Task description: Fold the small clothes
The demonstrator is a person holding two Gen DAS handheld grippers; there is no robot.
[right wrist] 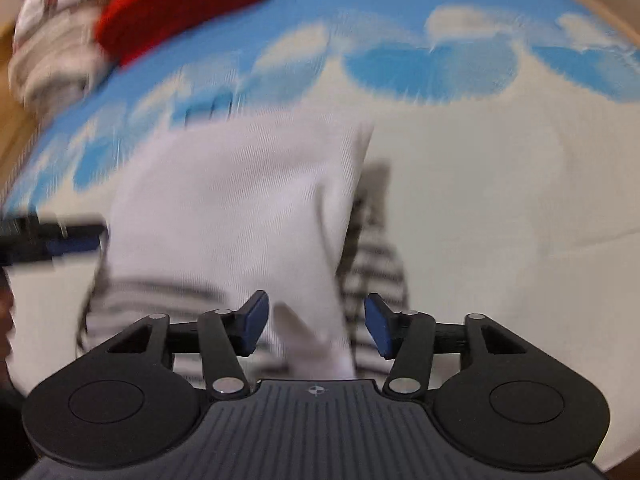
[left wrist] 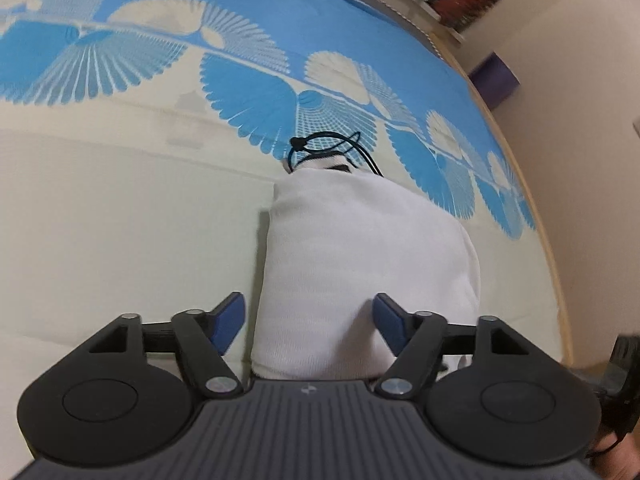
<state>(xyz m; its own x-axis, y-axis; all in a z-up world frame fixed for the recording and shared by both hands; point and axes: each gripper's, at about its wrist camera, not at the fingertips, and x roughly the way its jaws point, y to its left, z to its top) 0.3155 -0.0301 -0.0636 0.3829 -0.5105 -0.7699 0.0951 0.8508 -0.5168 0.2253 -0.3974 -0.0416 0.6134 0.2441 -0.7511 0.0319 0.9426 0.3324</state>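
Observation:
A small white garment (left wrist: 352,256) lies folded on the bed, with a black drawstring (left wrist: 332,146) at its far end. My left gripper (left wrist: 308,320) is open, its blue pads either side of the garment's near edge. In the blurred right wrist view the white garment (right wrist: 240,208) shows black-and-white striped parts (right wrist: 372,264) at its near edge. My right gripper (right wrist: 316,324) is open over that near edge. The left gripper's tip (right wrist: 52,236) shows at the left edge of the right wrist view.
The bed sheet (left wrist: 120,220) is cream with a blue fan pattern (left wrist: 248,92). A red garment (right wrist: 180,4) and a pale pile (right wrist: 48,48) lie at the far side. The bed's wooden edge (left wrist: 556,264) runs along the right, with a purple box (left wrist: 494,80) beyond.

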